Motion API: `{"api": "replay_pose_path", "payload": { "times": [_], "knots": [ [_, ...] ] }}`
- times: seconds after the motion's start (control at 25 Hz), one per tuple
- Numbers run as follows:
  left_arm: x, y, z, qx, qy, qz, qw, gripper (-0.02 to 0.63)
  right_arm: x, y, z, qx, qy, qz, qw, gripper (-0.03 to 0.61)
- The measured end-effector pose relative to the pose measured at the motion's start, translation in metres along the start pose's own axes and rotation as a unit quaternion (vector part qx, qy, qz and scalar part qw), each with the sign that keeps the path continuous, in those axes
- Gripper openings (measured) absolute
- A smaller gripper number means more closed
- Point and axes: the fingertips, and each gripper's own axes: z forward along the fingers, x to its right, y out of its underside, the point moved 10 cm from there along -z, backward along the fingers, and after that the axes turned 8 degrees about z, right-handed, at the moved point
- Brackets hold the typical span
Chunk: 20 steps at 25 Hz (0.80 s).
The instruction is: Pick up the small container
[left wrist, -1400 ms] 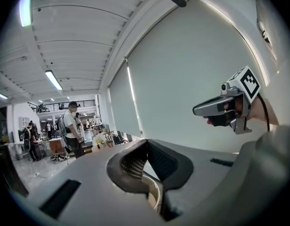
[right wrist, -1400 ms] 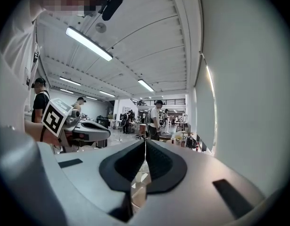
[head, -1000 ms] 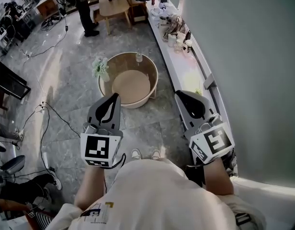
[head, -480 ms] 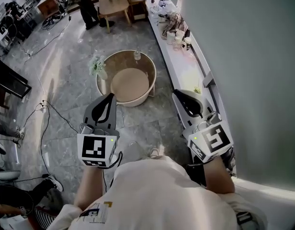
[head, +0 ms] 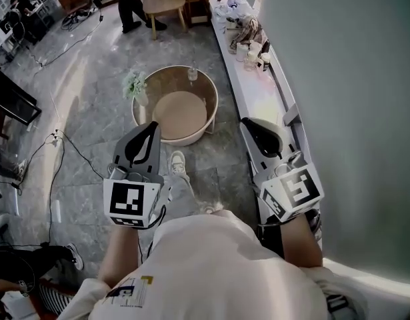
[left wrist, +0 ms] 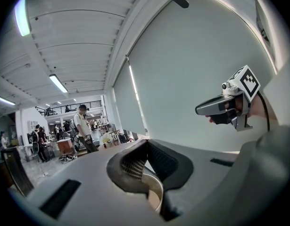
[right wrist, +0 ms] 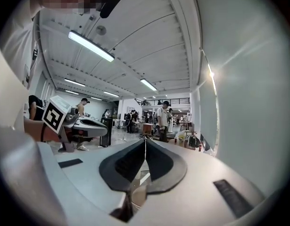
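Grippers idle, short of the round table.
My left gripper and right gripper stay out of play, pinched closed and empty, because the small container at 12 o'clock is beyond reach.

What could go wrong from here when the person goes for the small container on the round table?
1. The left gripper and the right gripper are shut and empty; unless the fingers open first, they may push the small container over.
2. A vase of flowers stands on the same round table; a careless reach could knock it.
3. A cable lies on the floor at the left; a foot might catch it.
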Motion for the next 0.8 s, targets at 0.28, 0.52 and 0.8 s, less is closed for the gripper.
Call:
{"api": "replay_pose_path", "payload": {
  "times": [0.28, 0.52, 0.8],
  "knots": [
    [-0.013, 0.011, 0.029, 0.015, 0.010, 0.003, 0.9998, 0.008, 0.013, 0.010, 0.027, 0.001, 0.011, 0.002, 1.000, 0.011],
    [-0.041, 0.023, 0.065, 0.012, 0.015, -0.002, 0.9998, 0.008, 0.031, 0.012, 0.066, -0.007, 0.019, 0.003, 1.000, 0.011],
    [-0.080, 0.042, 0.111, 0.010, 0.035, -0.007, 0.9993, 0.008, 0.048, 0.012, 0.125, -0.012, 0.028, 0.013, 0.999, 0.011]
  ]
}}
